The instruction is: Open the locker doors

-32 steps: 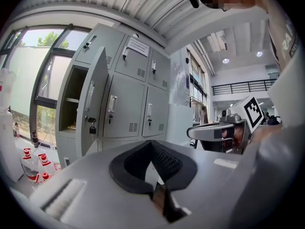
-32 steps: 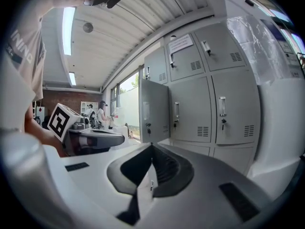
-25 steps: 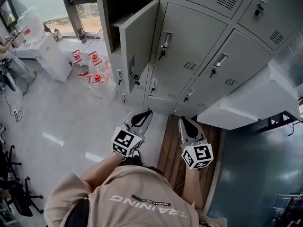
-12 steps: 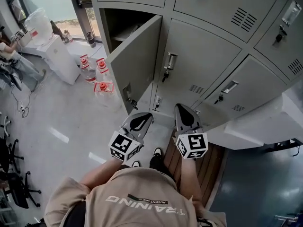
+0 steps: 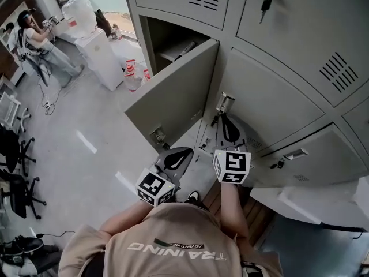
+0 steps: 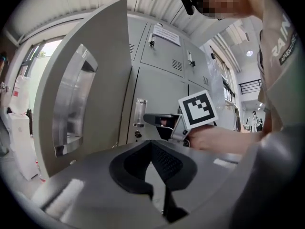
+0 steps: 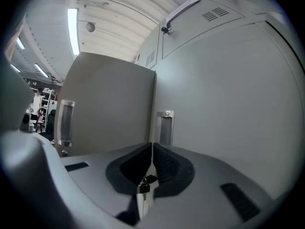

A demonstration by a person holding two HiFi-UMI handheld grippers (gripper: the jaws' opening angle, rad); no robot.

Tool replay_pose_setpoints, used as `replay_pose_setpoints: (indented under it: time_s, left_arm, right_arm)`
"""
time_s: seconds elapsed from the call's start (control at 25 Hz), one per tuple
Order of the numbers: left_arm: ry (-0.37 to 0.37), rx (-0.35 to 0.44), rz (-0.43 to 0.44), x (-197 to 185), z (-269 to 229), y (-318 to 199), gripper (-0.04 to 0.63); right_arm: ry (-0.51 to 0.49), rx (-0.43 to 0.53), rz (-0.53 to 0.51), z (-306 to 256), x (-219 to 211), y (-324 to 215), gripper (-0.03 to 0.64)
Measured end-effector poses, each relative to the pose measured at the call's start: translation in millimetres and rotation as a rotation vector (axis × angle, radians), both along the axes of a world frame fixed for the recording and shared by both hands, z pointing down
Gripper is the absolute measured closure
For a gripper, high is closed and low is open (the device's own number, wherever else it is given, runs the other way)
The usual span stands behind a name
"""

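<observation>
A bank of grey lockers fills the head view. One locker door (image 5: 173, 97) stands swung open at the left; the door to its right (image 5: 271, 97) is closed, with a metal handle (image 5: 223, 102) and a key below it. My right gripper (image 5: 223, 118) is shut and empty, its tips just under that handle; in the right gripper view the handle (image 7: 165, 127) stands straight ahead of the tips (image 7: 152, 145). My left gripper (image 5: 177, 156) hangs lower, below the open door's edge, shut with nothing in it. In the left gripper view the open door (image 6: 90, 104) is at left.
Water bottles (image 5: 135, 74) and a white cabinet (image 5: 101, 56) stand by the window beyond the open door. A person (image 5: 40, 45) sits at the far left, office chairs (image 5: 14, 172) lower left. A white box (image 5: 311, 203) juts out at lower right over wooden boards (image 5: 253, 212).
My right gripper has risen from floor level up to the closed door's handle. The left gripper has stayed low. The view has swung closer to the lockers.
</observation>
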State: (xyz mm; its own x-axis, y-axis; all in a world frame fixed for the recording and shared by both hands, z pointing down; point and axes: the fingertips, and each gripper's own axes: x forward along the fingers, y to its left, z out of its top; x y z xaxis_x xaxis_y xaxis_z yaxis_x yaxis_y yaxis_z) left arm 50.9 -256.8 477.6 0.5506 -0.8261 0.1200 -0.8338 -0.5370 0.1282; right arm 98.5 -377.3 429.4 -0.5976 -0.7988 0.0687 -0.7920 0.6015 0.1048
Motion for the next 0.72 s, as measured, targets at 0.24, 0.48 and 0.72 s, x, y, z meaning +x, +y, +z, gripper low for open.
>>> replay_pose_setpoints:
  time_s: [0.24,0.48,0.72]
  left_arm:
    - [-0.011,-0.014,0.009,-6.8,7.9,-9.0,0.588]
    - [-0.02,0.001,0.034,-5.1,14.4,-9.8,0.588]
    - [-0.015,0.0,0.027,-7.9,14.7,-9.6,0.588]
  right_arm:
    - [0.034,0.012,0.008,0.1,-22.2,-22.5,0.604]
    - [0.081,0.069,0.117,-5.2,-15.0,-31.8,0.578]
    - [0.029,0.045,0.125,-0.1,-24.2,-44.2,0.538]
